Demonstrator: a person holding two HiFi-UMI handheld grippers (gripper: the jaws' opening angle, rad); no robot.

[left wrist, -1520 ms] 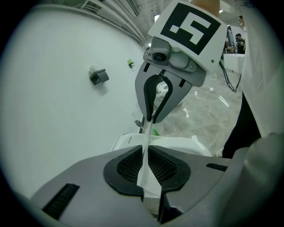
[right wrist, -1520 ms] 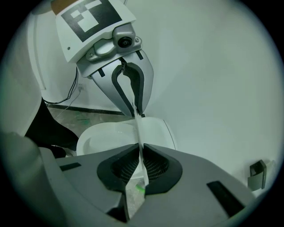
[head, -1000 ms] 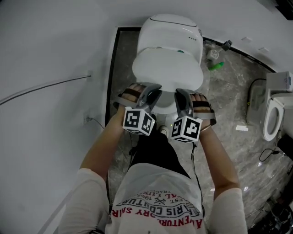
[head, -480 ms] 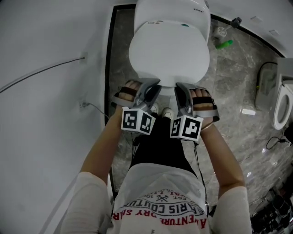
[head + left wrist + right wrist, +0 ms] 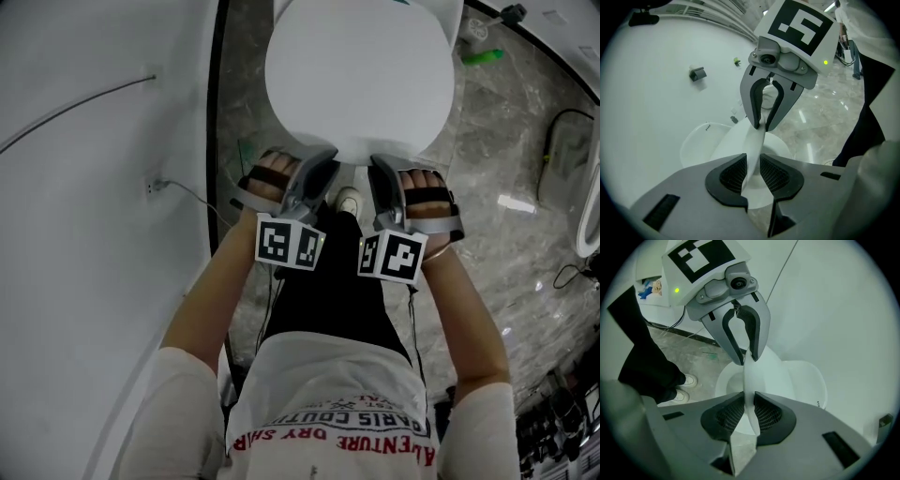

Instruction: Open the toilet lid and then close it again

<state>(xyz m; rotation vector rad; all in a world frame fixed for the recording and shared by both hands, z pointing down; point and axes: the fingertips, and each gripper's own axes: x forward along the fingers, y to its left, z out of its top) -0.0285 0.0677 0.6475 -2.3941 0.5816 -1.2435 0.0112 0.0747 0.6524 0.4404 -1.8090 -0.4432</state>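
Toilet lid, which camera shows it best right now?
The head view. It looks down on the toilet lid and shows most of its broad white oval top, cut off only at the frame's upper edge. The left gripper view and the right gripper view each catch it edge-on, as a thin white strip running away from the camera.

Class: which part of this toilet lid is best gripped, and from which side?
Its thin front rim, approached from the front. The toilet lid is a broad shell hinged at the back, so only the free edge fits between jaws. Left gripper and right gripper both have it between their pads; the left's jaws have just been opening.
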